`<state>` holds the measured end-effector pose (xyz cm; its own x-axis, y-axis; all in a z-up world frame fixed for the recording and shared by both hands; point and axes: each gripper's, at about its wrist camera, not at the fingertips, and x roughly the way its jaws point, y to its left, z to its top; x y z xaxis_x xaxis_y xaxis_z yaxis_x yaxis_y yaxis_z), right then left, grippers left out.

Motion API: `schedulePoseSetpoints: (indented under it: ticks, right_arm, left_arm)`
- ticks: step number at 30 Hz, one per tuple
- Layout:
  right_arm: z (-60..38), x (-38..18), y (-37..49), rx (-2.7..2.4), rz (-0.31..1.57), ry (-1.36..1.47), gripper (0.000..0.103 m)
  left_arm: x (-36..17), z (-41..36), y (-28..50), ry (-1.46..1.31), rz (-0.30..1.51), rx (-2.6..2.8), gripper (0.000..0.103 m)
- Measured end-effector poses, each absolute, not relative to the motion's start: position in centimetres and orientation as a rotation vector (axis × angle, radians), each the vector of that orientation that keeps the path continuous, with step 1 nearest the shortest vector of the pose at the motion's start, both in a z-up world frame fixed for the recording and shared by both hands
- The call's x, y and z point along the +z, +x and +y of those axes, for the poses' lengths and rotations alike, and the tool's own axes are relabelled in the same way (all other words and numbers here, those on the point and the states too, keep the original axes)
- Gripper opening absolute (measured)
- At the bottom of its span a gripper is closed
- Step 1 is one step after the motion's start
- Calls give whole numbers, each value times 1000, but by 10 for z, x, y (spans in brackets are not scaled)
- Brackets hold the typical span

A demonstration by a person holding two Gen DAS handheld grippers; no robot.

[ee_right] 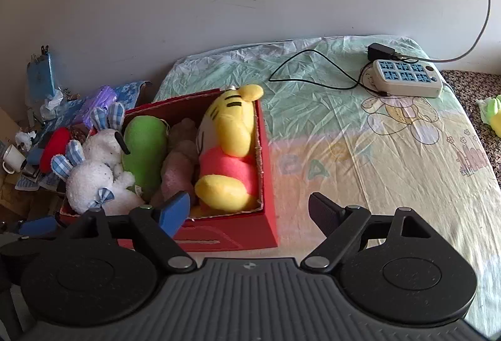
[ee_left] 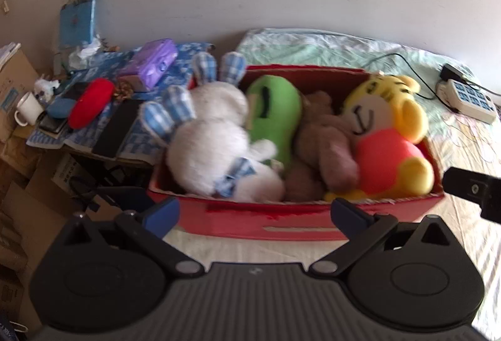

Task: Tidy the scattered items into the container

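A red box [ee_left: 281, 220] [ee_right: 269, 184] stands on the bed, packed with plush toys: a white rabbit [ee_left: 213, 147] [ee_right: 94, 178] with blue checked ears, a green plush [ee_left: 275, 115] [ee_right: 145, 150], a brown plush [ee_left: 322, 144] [ee_right: 178, 169] and a yellow tiger [ee_left: 391, 137] [ee_right: 230, 153] in a pink top. My left gripper [ee_left: 255, 212] hovers open in front of the box's near wall, nothing between its fingers. My right gripper [ee_right: 250, 209] is open by the box's near right corner, also empty. The right gripper's tip [ee_left: 472, 189] shows at the left view's right edge.
A power strip [ee_right: 407, 76] [ee_left: 469, 97] with a black cable [ee_right: 307, 65] lies on the sheet at the far right. Left of the bed, a cluttered side table [ee_left: 103, 109] holds a red cushion [ee_left: 90, 101], a purple pack [ee_left: 153, 64] and a white mug [ee_left: 26, 112]. Cardboard boxes [ee_left: 18, 184] stand below.
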<state>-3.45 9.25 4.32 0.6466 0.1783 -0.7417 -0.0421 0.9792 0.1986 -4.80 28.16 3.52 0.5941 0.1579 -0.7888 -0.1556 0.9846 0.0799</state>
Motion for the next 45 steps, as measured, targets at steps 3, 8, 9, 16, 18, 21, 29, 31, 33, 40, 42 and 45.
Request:
schedulePoseSetpoints:
  ticks: [3, 8, 9, 16, 18, 21, 29, 31, 33, 40, 42, 45]
  right_arm:
    - [108, 43, -30, 136, 861, 164, 85]
    - [135, 44, -24, 146, 849, 150, 85]
    - [139, 45, -23, 151, 846, 150, 85]
    - [163, 44, -19, 156, 847, 149, 85]
    - [168, 44, -18, 154, 848, 143, 86]
    - [172, 46, -15, 154, 846, 138, 86]
    - [179, 49, -11, 146, 843, 132, 86]
    - [180, 48, -10, 144, 846, 130, 86]
    - [181, 47, -11, 142, 850, 135, 86]
    - [185, 44, -10, 138, 860, 137, 86]
    - [187, 43, -9, 142, 868, 140, 86]
    - [188, 42, -8, 146, 879, 148, 86]
  left_arm:
    - [38, 297, -45, 0, 901, 201, 102]
    - [40, 316, -40, 6, 886, 211, 102]
    - [40, 319, -39, 4, 884, 213, 102]
    - [39, 335, -35, -4, 882, 222, 102]
    - [39, 338, -34, -1, 877, 223, 102]
    - [40, 338, -32, 9, 870, 220, 102]
    - [43, 340, -25, 15, 858, 211, 102]
    - [43, 341, -24, 16, 859, 213, 102]
    - [42, 343, -23, 12, 862, 213, 102]
    - [39, 348, -23, 12, 865, 210, 102]
    - [38, 349, -23, 12, 870, 209, 102]
    - [36, 349, -22, 7, 882, 205, 102]
